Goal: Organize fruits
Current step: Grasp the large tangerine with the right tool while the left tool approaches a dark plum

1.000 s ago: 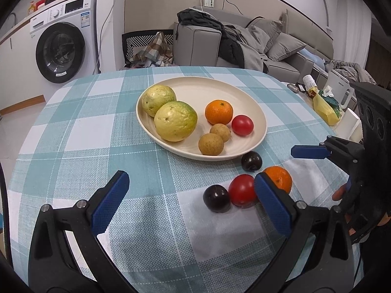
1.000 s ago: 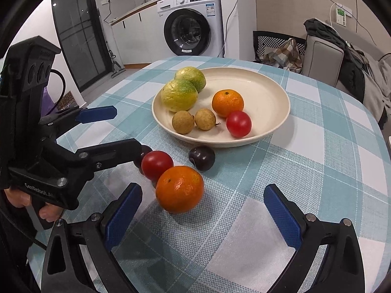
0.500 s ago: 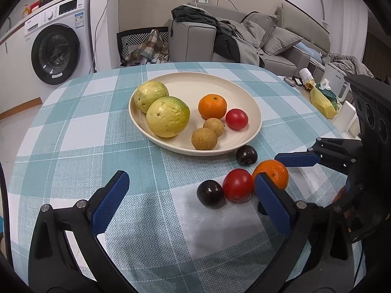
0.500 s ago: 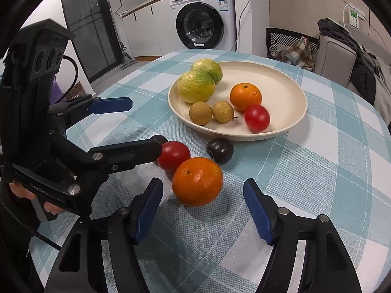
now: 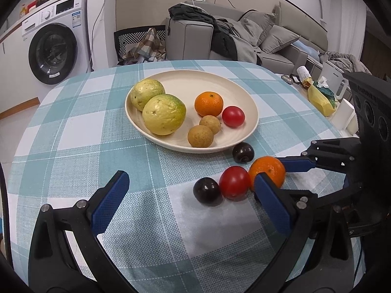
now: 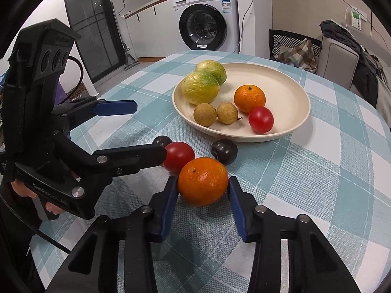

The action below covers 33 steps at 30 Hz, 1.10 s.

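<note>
Right gripper (image 6: 203,187) is closing on the loose orange (image 6: 202,181), which sits on the checked tablecloth (image 6: 330,171) just short of the plate (image 6: 295,83); both blue pads look to be touching the fruit's flanks at about its widest line, one on each side. The orange rests against a red tomato (image 6: 179,155), with one dark plum (image 6: 224,151) just behind it and another plum (image 5: 207,191) on the tomato's far side. Left gripper (image 5: 189,196) hovers wide apart with nothing between its fingers, its right finger close beside the tomato and orange. To do this step well, I judge the squeeze should stop as soon as the skin is firmly caught, since a round, slightly soft fruit can slip forward out of angled pads or bruise. Lift straight up first, so the neighbouring tomato and plum are not nudged into rolling. The left gripper's finger crowds the same spot; keeping it clear avoids a knock. In the plate, open space lies to the right of the other orange (image 6: 249,98), away from the two guavas (image 6: 200,90) and the longans (image 6: 204,114); set it down low there instead of dropping it.
</note>
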Tool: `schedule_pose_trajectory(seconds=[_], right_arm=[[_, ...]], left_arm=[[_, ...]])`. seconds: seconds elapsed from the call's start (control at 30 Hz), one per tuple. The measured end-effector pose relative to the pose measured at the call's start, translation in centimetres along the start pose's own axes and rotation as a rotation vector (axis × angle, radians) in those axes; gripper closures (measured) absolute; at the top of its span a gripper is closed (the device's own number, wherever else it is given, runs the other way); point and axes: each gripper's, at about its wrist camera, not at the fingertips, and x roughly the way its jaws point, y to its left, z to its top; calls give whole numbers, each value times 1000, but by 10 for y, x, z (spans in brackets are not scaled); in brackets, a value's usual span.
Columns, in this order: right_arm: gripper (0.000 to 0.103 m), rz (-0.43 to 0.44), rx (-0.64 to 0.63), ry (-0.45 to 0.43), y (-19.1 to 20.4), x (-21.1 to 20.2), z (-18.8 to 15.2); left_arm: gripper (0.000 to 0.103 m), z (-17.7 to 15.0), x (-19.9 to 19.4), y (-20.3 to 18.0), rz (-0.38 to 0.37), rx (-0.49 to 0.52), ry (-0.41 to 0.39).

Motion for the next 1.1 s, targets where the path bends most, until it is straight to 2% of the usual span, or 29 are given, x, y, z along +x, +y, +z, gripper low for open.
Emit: schedule_pose_trajectory(seconds=[0.43,0.57,0.7,0.77,0.83,0.93,1.1], right_arm=[[62,-7,8,-42,-2,-9,1],[62,-14,32,-65,-9,-13,3],[62,-26,52,-82,-13,-17,4],[62,-30,59,-85,-14,-17,5],[62,-34,66,-86,-16,-17,5],[62,-35,73,-83,-18,-16,6],[62,-33,67,-77,-16,-14,6]], left_arm=[[1,1,-3,8,21,-13,-7],[1,1,-1,15,-12,-47,8],[2,-1,-5,4,-28,6,-13],[6,-2,-7,-3,-48,43,-23],[20,-3,-6,-10,-71,74,-17],[35,-3,-3,-15,-120,83,4],[47,-3,-2,-19,-154,85,2]])
